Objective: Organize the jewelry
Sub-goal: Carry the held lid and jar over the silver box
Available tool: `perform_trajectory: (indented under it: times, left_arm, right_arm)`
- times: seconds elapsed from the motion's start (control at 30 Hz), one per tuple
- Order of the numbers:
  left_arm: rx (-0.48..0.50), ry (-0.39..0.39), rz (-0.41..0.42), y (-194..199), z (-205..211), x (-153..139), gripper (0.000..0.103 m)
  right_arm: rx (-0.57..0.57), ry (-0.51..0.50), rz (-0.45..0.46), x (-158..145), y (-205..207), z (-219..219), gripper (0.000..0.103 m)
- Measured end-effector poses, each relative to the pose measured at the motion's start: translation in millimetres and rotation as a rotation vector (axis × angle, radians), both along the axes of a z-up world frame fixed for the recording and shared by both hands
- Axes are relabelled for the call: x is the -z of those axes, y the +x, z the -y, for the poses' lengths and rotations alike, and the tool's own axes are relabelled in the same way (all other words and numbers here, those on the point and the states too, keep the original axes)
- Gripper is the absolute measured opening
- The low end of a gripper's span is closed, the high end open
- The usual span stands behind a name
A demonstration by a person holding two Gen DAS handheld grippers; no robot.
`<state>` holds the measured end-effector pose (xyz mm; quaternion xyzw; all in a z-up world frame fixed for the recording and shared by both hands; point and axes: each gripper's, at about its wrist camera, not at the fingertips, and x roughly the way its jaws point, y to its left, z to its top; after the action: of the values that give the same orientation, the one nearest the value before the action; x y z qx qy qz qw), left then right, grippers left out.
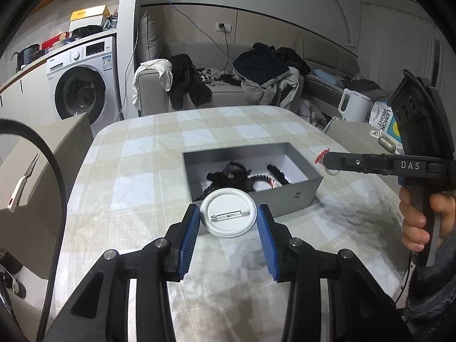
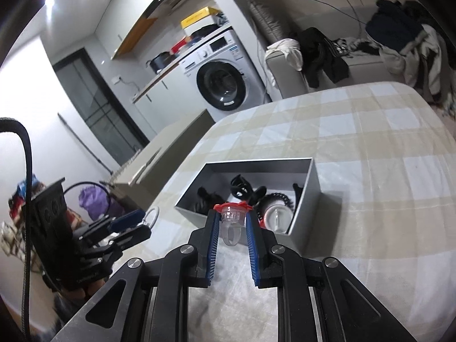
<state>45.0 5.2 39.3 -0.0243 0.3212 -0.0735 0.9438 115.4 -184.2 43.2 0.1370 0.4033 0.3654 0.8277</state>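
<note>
1. My right gripper [image 2: 232,219] pinches a clear plastic ring [image 2: 231,222] with a red top between its blue pads.
2. Just beyond it a grey box [image 2: 309,196] sits on the checked tablecloth [image 2: 370,171], holding dark hair clips [image 2: 242,189].
3. My left gripper [image 2: 134,225] hangs at the left edge.

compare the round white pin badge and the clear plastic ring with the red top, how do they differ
The white pin badge is a flat opaque disc showing its metal pin back; the clear plastic ring is see-through, with a red top. The badge is the wider of the two. The left hand-held gripper holds the badge, the right hand-held gripper the ring. Both are held by the grey box.
</note>
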Motion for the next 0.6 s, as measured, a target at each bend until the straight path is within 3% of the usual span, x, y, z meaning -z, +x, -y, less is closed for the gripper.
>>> perform_trajectory:
  times: [0.23,0.6]
  left_arm:
    - [0.005,0.001,0.039,15,6,-9,0.035]
    - [-0.025,-0.017,0.022,45,-1,-1,0.035]
  right_arm:
    - [-0.011,-0.009,0.007,-2,10,-4,0.018]
    - [-0.007,-0.022,-0.018,9,23,-8,0.018]
